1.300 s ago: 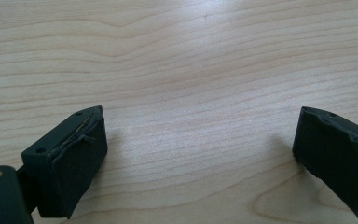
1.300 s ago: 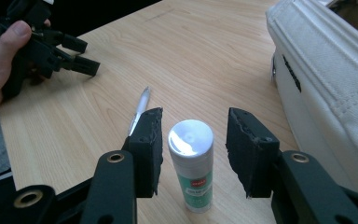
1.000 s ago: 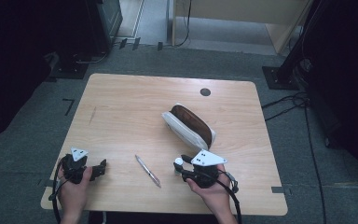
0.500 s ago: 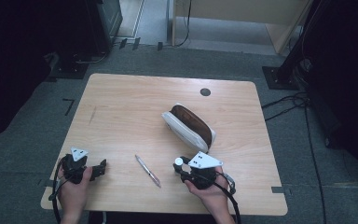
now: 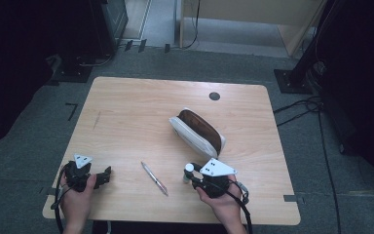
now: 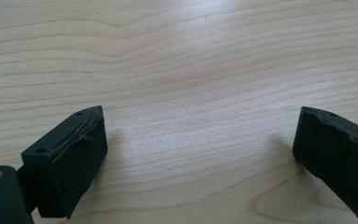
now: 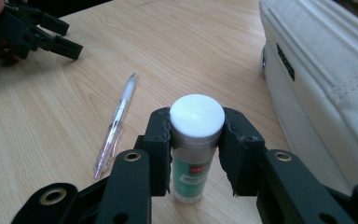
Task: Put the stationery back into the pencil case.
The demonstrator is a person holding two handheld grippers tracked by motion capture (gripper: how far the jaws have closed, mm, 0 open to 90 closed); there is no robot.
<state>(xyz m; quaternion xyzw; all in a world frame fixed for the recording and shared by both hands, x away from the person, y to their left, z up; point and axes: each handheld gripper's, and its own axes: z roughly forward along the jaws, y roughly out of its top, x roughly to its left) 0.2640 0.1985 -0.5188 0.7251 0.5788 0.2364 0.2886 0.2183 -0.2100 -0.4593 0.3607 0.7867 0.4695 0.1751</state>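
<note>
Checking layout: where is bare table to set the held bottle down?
Bare: the table's far-left half, behind the pen and the left gripper. Crowded: near right, where the right gripper holds the bottle between pen and pouch.

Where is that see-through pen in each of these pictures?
High view: the pen lies near the table's front edge, between the two grippers.
Left gripper view: bare wooden table ahead of the jaws.
Right gripper view: pen left of the held glue stick.
Shared landmark: white pouch.
</note>
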